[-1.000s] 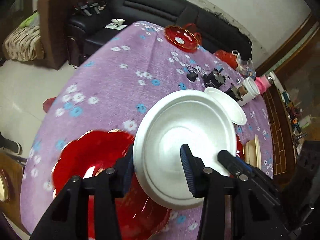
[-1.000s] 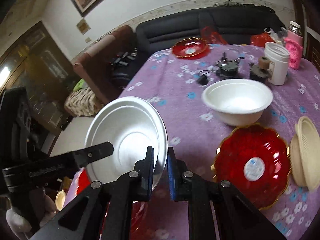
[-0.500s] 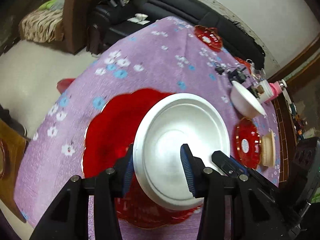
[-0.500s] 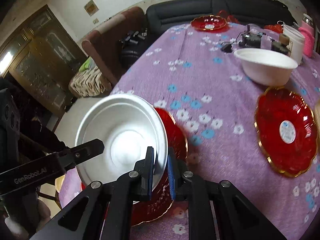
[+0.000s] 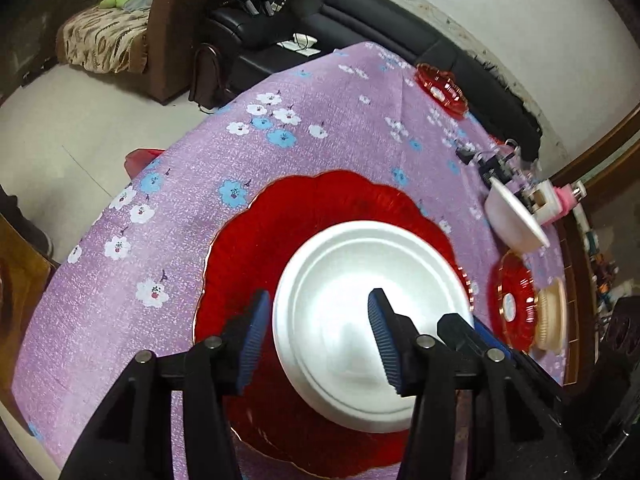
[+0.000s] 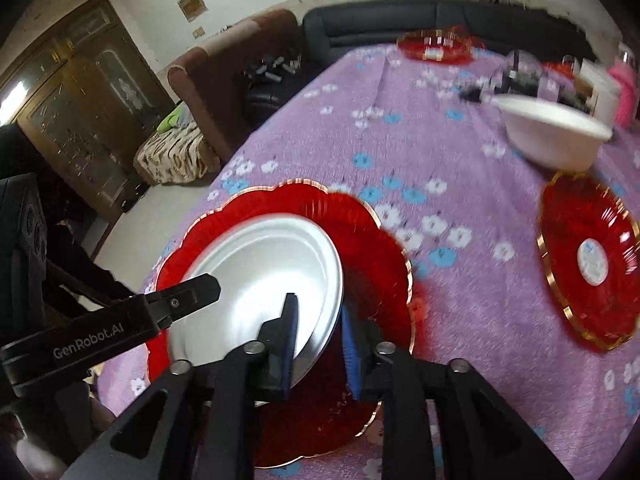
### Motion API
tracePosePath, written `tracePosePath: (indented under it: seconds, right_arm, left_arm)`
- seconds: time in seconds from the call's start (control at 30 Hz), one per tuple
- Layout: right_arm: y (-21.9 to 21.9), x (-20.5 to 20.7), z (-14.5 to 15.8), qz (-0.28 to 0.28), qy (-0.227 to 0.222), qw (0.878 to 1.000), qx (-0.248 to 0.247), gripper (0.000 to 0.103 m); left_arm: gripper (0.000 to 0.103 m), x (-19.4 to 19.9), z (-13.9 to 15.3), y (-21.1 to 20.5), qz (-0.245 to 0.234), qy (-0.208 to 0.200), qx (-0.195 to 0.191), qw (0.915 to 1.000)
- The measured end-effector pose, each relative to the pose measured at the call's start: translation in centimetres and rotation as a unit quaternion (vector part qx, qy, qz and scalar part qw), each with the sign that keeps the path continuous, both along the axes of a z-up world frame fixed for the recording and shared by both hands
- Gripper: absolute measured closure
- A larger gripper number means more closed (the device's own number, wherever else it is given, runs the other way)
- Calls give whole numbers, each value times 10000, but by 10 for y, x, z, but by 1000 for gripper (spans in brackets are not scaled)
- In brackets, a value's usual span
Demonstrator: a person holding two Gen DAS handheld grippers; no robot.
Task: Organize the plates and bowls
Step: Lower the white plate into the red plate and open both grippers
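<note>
A white foam bowl point(image 5: 352, 320) rests on a large red scalloped plate point(image 5: 304, 216) on the purple flowered tablecloth point(image 5: 192, 216). My left gripper point(image 5: 318, 296) straddles the bowl's near-left rim, one pad outside and one inside. Its jaws are opening, and a thin gap shows beside the outer pad. My right gripper point(image 6: 318, 308) straddles the bowl's point(image 6: 260, 272) opposite rim above the red plate point(image 6: 360, 236). Those jaws are opening too, and both pads stand off the rim. A finger of the left gripper point(image 6: 192, 292) reaches over the bowl.
A second white bowl point(image 6: 552, 136) stands farther back. A smaller red plate point(image 6: 588, 260) lies at the right, with a cream dish point(image 5: 554, 316) beside it. Another red plate point(image 5: 440, 86) sits at the far edge. Cups, a pink bottle point(image 5: 568, 198) and small gadgets crowd the back right.
Both grippers brought the white bowl down and across onto the large red plate. Both pairs of jaws have since widened off its rim.
</note>
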State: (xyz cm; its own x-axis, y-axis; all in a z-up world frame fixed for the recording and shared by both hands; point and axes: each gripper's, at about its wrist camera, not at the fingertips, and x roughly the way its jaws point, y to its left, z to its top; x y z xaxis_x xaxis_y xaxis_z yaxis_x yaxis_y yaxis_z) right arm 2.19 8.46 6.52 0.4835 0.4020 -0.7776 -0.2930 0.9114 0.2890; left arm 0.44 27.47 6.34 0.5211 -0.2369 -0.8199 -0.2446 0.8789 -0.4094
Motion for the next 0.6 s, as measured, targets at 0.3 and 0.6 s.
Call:
tracePosePath:
  seconds: [0.3,0.6]
  right_arm:
    - [-44,-32,38,-151,-592,9975,347,58]
    - [-137,-77,31,-767,-770,9926,532,52]
  left_arm:
    - [44,-47,42,-13,173,-736,499,9959]
    - [12,-111,98,-88,358,-1887,2251,9552]
